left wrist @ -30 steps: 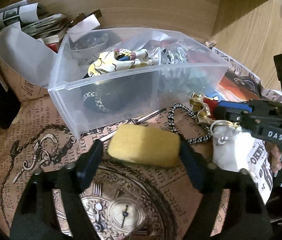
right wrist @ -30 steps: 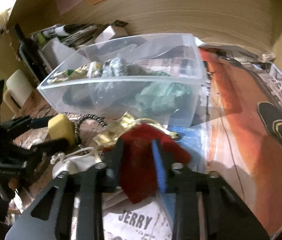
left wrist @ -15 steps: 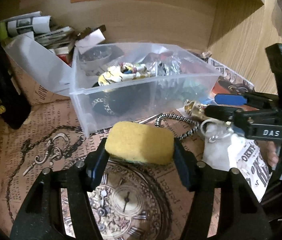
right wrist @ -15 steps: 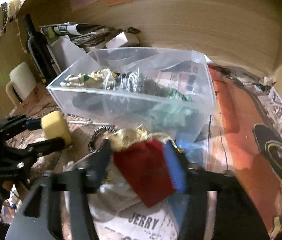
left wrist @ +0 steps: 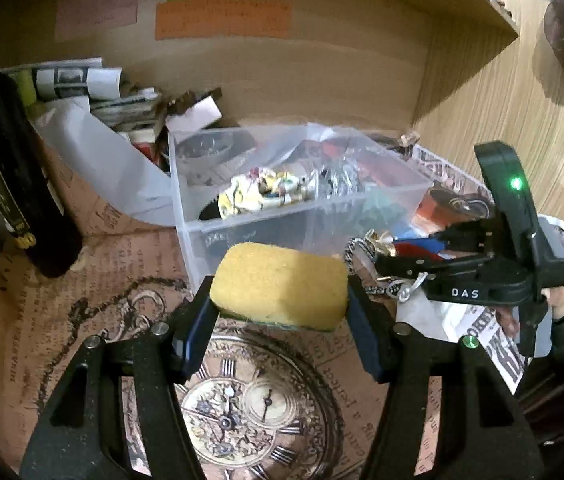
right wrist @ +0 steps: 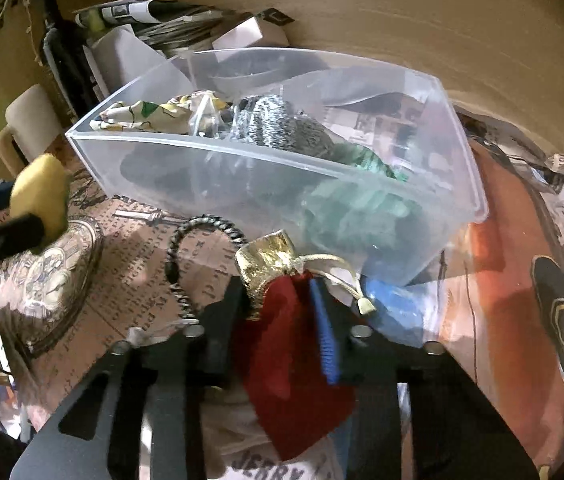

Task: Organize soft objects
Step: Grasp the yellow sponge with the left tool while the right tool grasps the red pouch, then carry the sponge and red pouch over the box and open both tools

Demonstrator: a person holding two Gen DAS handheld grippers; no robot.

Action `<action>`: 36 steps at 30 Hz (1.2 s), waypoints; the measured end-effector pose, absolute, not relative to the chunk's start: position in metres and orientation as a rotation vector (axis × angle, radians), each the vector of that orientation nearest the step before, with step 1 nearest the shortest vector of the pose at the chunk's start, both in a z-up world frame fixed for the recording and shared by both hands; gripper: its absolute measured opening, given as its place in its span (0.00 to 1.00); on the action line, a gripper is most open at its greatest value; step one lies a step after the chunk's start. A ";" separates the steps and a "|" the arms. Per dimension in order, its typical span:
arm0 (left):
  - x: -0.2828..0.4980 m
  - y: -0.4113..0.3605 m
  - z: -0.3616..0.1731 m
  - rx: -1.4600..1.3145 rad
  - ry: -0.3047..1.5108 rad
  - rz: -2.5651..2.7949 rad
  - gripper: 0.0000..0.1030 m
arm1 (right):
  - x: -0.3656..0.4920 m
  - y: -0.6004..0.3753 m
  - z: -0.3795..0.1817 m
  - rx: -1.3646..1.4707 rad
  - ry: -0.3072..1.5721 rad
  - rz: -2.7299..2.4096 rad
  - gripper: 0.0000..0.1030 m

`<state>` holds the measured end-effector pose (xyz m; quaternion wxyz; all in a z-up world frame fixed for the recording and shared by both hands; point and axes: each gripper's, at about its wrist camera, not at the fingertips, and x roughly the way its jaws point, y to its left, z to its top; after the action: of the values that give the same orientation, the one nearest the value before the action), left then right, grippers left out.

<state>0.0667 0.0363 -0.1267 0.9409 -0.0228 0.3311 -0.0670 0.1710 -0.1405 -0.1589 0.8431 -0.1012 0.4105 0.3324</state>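
Since a second ago the yellow sponge (left wrist: 279, 284) has been lifted off the printed paper covering (left wrist: 93, 280) and carried closer to the near wall of the clear plastic bin (left wrist: 302, 216); it is clamped end to end between the pads of the left gripper (left wrist: 279, 312), clear of the covering. In the same time the red pouch (right wrist: 290, 344) with its gold top (right wrist: 267, 256) has been raised from among the things at the covering's near edge, and the jaws of the right gripper (right wrist: 282, 320) are closing with the red cloth pinched between them. The pouch is held just in front of the bin's near wall, with its cord end (right wrist: 366, 304) hanging to the right. A black-and-white twisted cord (right wrist: 179, 264) is left lying on the covering beside the pouch. Inside the bin a patterned cloth (right wrist: 149, 114), a grey knitted item (right wrist: 273, 124) and a green cloth (right wrist: 358, 200) are seen. A dark bottle (left wrist: 5, 184) is stood at the covering's far left edge.
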 end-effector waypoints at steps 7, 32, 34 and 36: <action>0.066 0.037 -0.111 -0.040 0.626 -0.126 0.59 | 0.153 -0.155 -0.141 -0.128 0.822 0.715 0.25; 0.138 0.071 -0.043 -0.142 0.520 -0.074 0.60 | 0.160 -0.163 -0.029 0.001 0.405 0.650 0.25; 0.147 0.070 -0.044 -0.141 0.527 -0.070 0.60 | 0.170 -0.159 -0.035 0.000 0.423 0.642 0.25; 0.155 0.068 -0.048 -0.136 0.541 -0.065 0.60 | 0.181 -0.155 -0.041 0.001 0.452 0.639 0.25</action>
<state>0.1554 0.0682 -0.0481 0.9609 -0.0669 0.2669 -0.0319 0.1813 -0.1549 -0.0413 0.9243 0.0002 0.2203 0.3116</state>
